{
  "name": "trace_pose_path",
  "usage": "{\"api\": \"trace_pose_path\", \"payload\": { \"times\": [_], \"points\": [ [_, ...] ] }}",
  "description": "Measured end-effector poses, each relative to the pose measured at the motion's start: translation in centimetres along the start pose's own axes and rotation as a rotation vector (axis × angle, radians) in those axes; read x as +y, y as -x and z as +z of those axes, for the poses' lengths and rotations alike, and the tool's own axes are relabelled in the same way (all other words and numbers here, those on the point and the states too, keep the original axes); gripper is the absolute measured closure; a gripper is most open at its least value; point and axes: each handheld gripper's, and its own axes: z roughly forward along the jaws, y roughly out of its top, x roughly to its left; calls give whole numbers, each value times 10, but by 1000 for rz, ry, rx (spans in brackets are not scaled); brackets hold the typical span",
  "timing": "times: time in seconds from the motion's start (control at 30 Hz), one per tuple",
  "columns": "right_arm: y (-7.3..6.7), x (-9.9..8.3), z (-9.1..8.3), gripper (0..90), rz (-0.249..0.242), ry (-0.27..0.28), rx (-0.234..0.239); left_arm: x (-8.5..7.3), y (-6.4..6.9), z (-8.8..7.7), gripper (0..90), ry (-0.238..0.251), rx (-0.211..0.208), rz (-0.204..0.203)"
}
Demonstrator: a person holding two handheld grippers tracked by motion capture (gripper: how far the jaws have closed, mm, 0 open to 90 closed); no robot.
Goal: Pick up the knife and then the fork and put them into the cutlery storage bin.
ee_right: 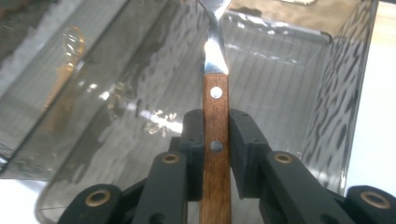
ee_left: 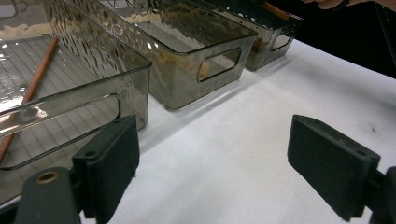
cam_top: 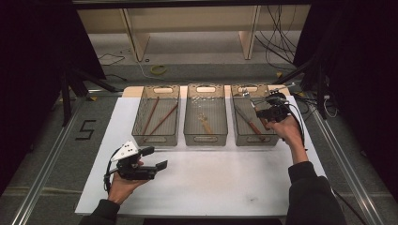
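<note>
Table sheet [cam_top: 211, 183], white, carries three smoked clear bins in a row along its far half; near half is bare and gives open room on both sides of the left hand.

Left gripper [cam_top: 152, 158] hovers low over the sheet's near-left area, well short of the bins. Jaws stand wide apart with nothing between them; in the left gripper view the pads [ee_left: 109, 163] frame bare white sheet, with the near wall of the left bin [ee_left: 70, 102] just ahead.

Left bin [cam_top: 156, 117] holds two long brown sticks [cam_top: 157, 117] lying lengthwise. Middle bin [cam_top: 205, 119] holds a pale wooden piece [cam_top: 205, 123] near its centre. Narrow gaps separate the bins; their near walls line up.

Right bin [cam_top: 253, 119] sits close to the sheet's right edge. Right gripper [cam_top: 263, 112] is over this bin, near its right wall. Its jaws are clamped on the wooden handle of a utensil [ee_right: 215, 121]: two rivets show on the handle, and the metal neck runs forward above the bin's ribbed floor [ee_right: 280, 93]. The head is cut off at the top edge, kind not discernible. A second brown-handled utensil [cam_top: 251, 124] lies diagonally in this bin.
</note>
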Motion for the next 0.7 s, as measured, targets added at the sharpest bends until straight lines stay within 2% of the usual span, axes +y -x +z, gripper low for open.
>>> {"api": "trace_pose_path", "payload": {
  "times": [0.2,0.37,0.43,0.5,0.7],
  "points": [
    [4,-1,4,772,5,-18,-7,0,0,0,163,-1,0,0],
    [3,0,5,753,15,-13,-14,0,0,0,163,-2,0,1],
    [3,1,4,642,34,4,-7,0,0,0,163,-3,0,-1],
    [3,1,3,580,36,15,1,0,0,0,163,-3,0,0],
    [-1,0,-4,494,29,46,40,0,0,0,162,-3,0,0]
  ]
}}
